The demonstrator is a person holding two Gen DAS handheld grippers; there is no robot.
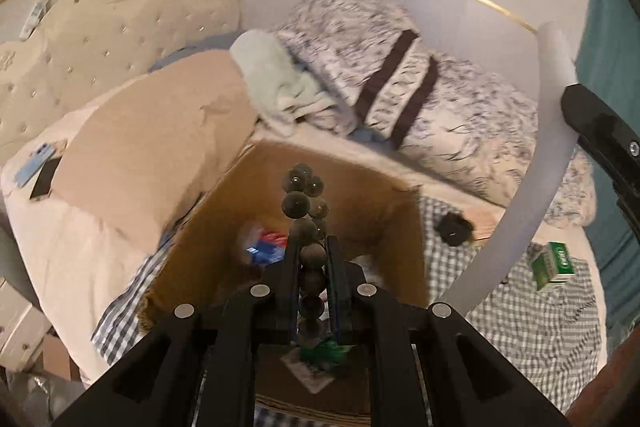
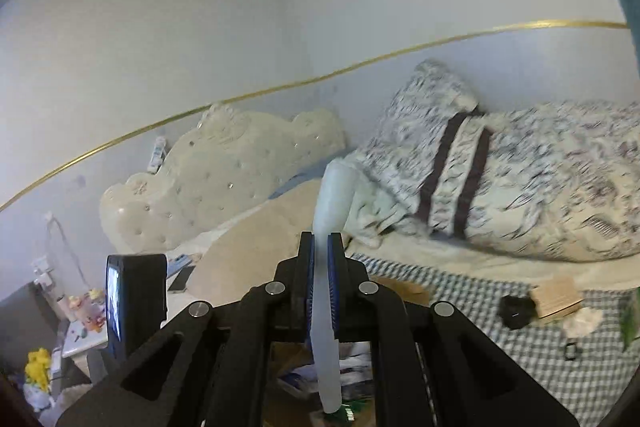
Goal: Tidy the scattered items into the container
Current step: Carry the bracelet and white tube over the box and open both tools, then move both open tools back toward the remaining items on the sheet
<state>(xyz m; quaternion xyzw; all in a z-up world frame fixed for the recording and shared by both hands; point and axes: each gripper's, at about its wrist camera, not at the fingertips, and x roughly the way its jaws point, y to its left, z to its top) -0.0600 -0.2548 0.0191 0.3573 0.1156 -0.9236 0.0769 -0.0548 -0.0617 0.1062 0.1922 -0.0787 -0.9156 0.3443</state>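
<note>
My left gripper (image 1: 313, 247) is shut on a string of dark round beads (image 1: 307, 203), held above the open cardboard box (image 1: 360, 195) on the bed. The box holds a red and blue packet (image 1: 264, 247) and papers. My right gripper (image 2: 320, 247) is shut on a long white foam tube (image 2: 334, 195); the tube also shows in the left wrist view (image 1: 532, 147) as a curved bar at the right. A green carton (image 1: 554, 265) and a black knob-like item (image 1: 452, 227) lie on the checked cloth beside the box.
A patterned duvet (image 1: 400, 67), a tan pillow (image 1: 152, 147) and a pale green towel (image 1: 272, 83) lie behind the box. A phone (image 1: 34, 169) lies at the left. A wooden block (image 2: 558, 295) and crumpled tissue (image 2: 584, 321) lie on the checked cloth (image 2: 480, 307).
</note>
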